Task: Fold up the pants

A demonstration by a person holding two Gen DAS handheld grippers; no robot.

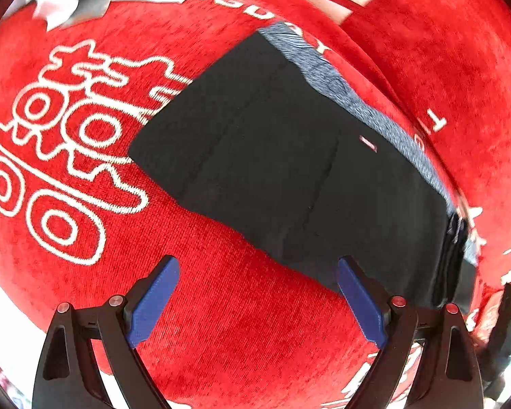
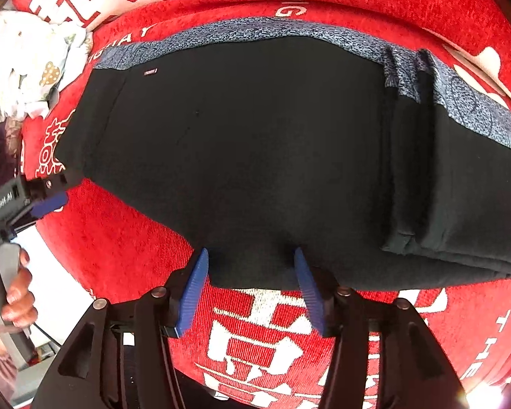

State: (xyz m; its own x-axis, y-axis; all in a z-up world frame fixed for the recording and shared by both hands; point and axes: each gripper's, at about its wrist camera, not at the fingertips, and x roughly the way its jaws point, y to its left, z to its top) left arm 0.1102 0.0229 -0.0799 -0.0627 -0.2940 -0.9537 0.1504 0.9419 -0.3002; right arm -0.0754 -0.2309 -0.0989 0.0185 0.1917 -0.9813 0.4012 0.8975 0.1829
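Black pants (image 1: pixel 289 170) with a grey-blue patterned waistband (image 1: pixel 357 102) lie folded on a red cloth. In the left wrist view my left gripper (image 1: pixel 257 266) is open, its blue fingers just short of the pants' near edge, empty. In the right wrist view the pants (image 2: pixel 255 153) fill the middle, with a folded layer stacked at the right (image 2: pixel 460 187). My right gripper (image 2: pixel 250 259) is open, its blue fingertips at the near edge of the pants, on either side of a small bulge of fabric. The left gripper also shows in that view (image 2: pixel 47 201), beside the pants' left corner.
The red cloth (image 1: pixel 221 306) with white printed figures and letters covers the surface. A pile of white patterned fabric (image 2: pixel 27 64) lies at the far left. A hand (image 2: pixel 13 289) holds the left gripper's handle. The cloth's edge drops off at the left.
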